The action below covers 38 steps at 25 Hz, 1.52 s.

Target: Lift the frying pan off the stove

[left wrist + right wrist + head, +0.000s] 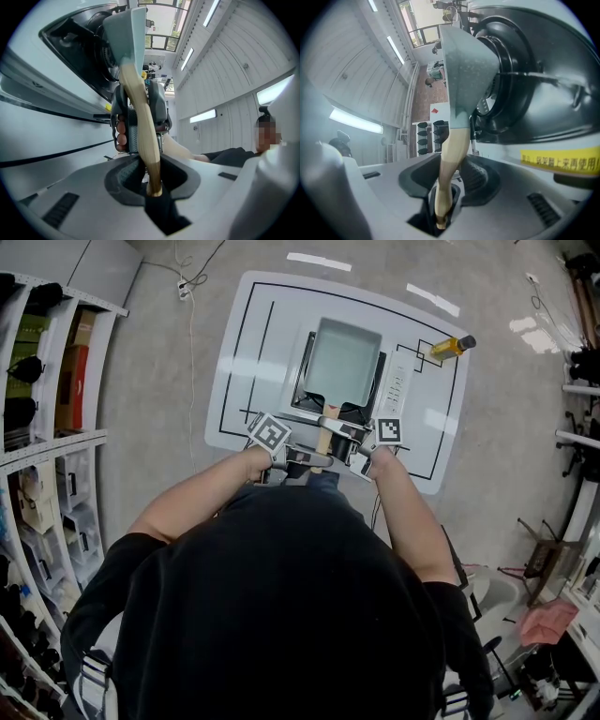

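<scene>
Both tools meet on the one handle here. Your left tool [151, 182] is clamped narrow around the near end of the wooden handle [139, 112], pads pressing on either side of the wood. Your right tool [443, 199] is closed on that same handle a little further up, nearer the pan, with a slightly wider bite where the wood runs down into its gap. Seen from your left tool, your fingers curl round the right tool's grip just beyond. From above, the two marker cubes sit side by side at the near edge of the bench [246, 343], your arms reaching in from either side. The frying pan [345, 360] (rectangular, grey-green, nothing in it) lies over the black stove [306, 381], handle pointing back at you; whether its base is touching the burner or just clear of it, you cannot tell from these angles. A bottle [450, 347] of yellow liquid lies at the bench's far right corner, well apart from the stove
</scene>
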Available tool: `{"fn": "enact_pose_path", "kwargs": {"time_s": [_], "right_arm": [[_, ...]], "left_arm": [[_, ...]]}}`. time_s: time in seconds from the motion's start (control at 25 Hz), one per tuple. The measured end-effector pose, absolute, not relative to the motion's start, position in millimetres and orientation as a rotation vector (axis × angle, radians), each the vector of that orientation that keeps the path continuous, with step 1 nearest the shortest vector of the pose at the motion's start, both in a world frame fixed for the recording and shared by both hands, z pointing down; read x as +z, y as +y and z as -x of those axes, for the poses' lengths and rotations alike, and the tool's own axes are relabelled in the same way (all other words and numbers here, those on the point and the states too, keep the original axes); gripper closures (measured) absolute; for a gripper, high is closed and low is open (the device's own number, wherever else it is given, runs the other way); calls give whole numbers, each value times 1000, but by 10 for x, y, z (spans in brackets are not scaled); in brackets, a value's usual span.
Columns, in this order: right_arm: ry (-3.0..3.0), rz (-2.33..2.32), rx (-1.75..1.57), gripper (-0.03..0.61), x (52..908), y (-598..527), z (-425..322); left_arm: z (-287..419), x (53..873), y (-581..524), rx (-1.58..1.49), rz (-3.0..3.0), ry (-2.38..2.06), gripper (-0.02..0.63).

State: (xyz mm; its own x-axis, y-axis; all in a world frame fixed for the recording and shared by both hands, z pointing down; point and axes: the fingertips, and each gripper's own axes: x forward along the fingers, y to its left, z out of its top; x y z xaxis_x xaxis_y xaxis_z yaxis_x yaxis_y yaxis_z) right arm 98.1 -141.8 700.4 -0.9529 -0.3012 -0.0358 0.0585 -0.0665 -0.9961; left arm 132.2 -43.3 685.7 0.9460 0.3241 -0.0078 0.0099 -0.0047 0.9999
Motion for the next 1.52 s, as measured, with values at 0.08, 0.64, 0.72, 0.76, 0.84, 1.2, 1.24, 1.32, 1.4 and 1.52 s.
{"fn": "enact_pose_path", "kwargs": {"time_s": [0.08,0.64,0.72,0.76,0.84,1.2,1.24,1.32,1.4,1.52], "right_arm": [[1952,258,-2105,449,6964,-1428,-972],[2020,274,-2042,448,6672,-1521,-992],[2030,272,-2038,446,6614,-1528,-990],[2030,270,-2034,446,6574,-1533,-986],[2019,267,-2026,446,6482,-1543,-974],[2091,256,-1993,446,6250,-1557,-942],[2096,255,-1990,446,6215,-1557,-934],[2115,250,-1974,446,6139,-1569,-922],[2132,247,-1959,446,6062,-1581,-917],[2136,246,-1945,446,5955,-1591,-919]], "left_arm": [[-1334,6802,-439,234,-1562,290,528],[-1341,6511,-526,221,-1606,332,526],[-1346,6436,-535,216,-1613,348,527],[-1342,6407,-538,218,-1616,350,527],[-1331,6356,-542,221,-1619,348,527],[-1307,6144,-552,217,-1653,348,528],[-1305,6117,-550,218,-1659,348,528],[-1300,6057,-558,218,-1676,350,528],[-1302,5978,-563,201,-1685,361,528],[-1298,5849,-567,171,-1683,372,528]]}}
